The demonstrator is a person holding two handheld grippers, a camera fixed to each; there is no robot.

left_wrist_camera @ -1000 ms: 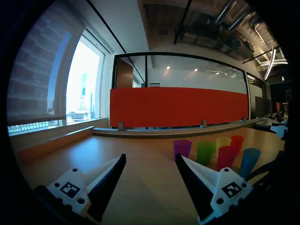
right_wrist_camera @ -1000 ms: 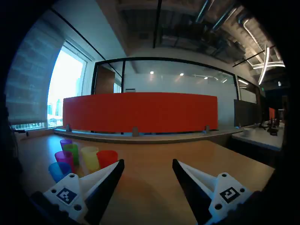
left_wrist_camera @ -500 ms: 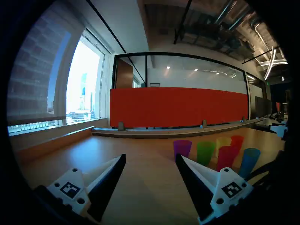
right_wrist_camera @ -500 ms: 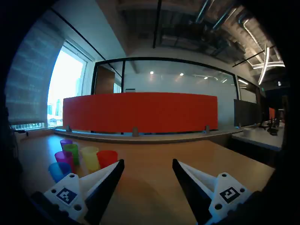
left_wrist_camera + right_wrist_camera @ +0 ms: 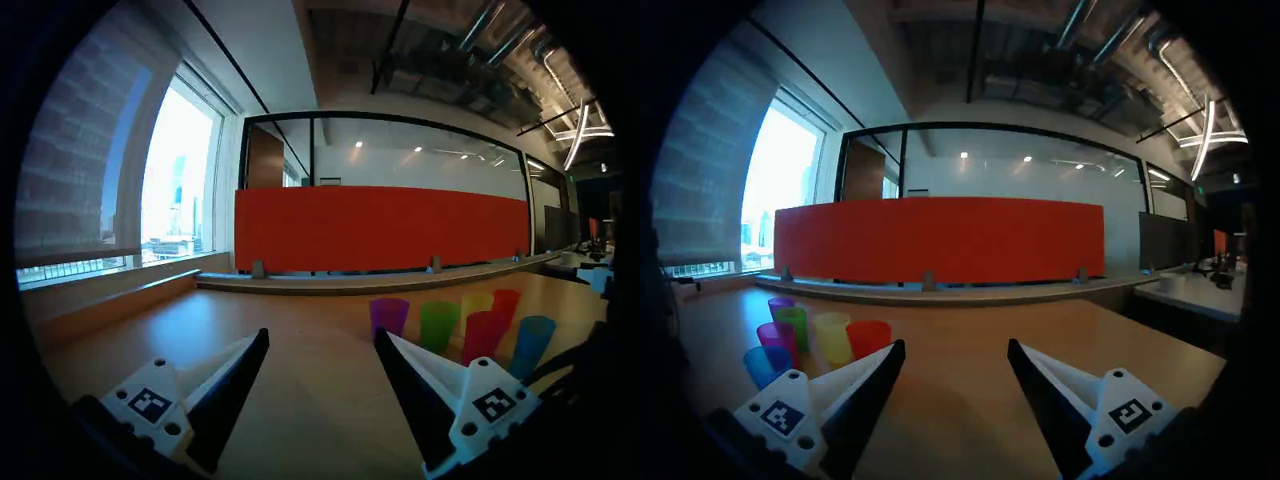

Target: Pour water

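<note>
Left claw (image 5: 321, 334) gapes, coded markers (image 5: 496, 404) on fingers (image 5: 232, 376).

Spread hand-held gripper (image 5: 956, 354) beside cups (image 5: 818, 336)

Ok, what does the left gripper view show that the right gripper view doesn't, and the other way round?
Left gripper view: a brick wall beside the bright window, and the open left gripper. Right gripper view: a pale roller blind by the window, and the open right gripper. Both: the long orange-red divider panel, the light wooden table, and six coloured translucent plastic cups, standing right of the left gripper's fingers and left of the right gripper's.
</note>
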